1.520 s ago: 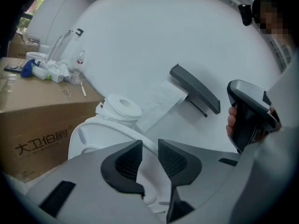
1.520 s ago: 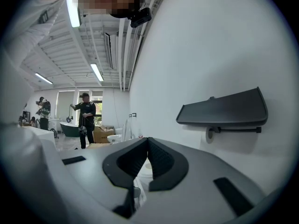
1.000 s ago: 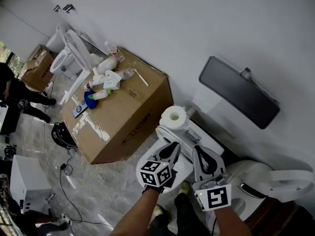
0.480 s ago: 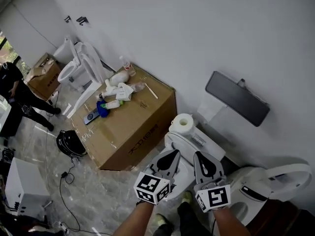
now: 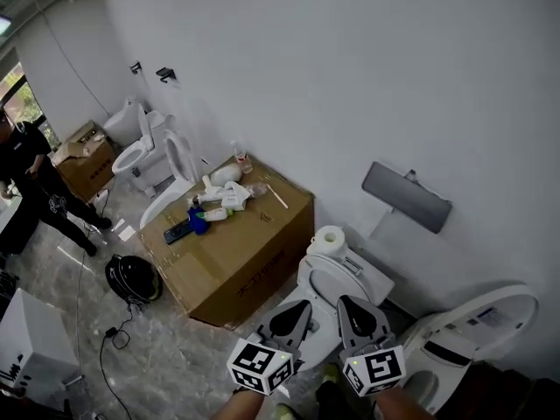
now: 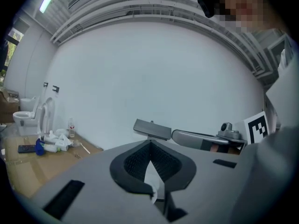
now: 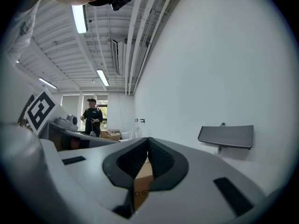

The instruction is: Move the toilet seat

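Shows white oval plastic toilet seat (image 5: pixel 490 315) tipped up at lower right, beside the wall (image 5: pixel 350 77). Catches left gripper (image 5: pixel 293 315) and right gripper (image 5: pixel 354 311) short of it, jaws pressed together, empty. Looks light, stiff, slick, hinged: likely best pinched at the free front rim.

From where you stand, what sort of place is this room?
Probably a workshop or test room for bathroom fittings, not a home bathroom: several white ceramic toilets stand along one bare white wall, with a large brown cardboard box between them.
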The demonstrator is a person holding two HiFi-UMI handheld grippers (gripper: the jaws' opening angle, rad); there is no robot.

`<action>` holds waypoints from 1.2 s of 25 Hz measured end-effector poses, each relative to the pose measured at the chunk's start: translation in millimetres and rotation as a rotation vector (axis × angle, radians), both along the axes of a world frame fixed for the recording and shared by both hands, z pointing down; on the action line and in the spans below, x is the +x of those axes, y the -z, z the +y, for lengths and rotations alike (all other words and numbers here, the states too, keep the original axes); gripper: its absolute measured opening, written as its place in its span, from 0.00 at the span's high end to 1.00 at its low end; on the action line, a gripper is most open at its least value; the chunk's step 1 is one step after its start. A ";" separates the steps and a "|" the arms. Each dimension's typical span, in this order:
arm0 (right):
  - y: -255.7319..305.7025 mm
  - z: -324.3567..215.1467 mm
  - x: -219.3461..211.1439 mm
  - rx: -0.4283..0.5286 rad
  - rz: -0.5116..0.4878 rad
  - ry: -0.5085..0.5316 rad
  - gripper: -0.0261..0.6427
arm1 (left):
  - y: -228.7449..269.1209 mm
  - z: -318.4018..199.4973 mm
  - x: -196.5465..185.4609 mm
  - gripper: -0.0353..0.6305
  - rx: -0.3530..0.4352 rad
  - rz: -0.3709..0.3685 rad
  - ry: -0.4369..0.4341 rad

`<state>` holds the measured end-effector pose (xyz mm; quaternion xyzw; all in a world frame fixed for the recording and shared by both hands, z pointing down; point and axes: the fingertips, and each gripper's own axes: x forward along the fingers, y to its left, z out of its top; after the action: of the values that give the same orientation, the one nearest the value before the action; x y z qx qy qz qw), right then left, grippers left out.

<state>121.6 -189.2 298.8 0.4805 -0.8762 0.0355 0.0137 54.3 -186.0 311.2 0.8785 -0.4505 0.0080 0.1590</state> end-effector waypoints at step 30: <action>99.2 187.1 -89.8 0.065 -0.008 0.041 0.94 | 112.3 191.8 -80.4 0.93 0.126 0.022 0.032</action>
<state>31.8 -2.1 199.6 0.4626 -0.8865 0.0086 -0.0050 -26.1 5.8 198.9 0.8795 -0.4623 -0.0325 0.1082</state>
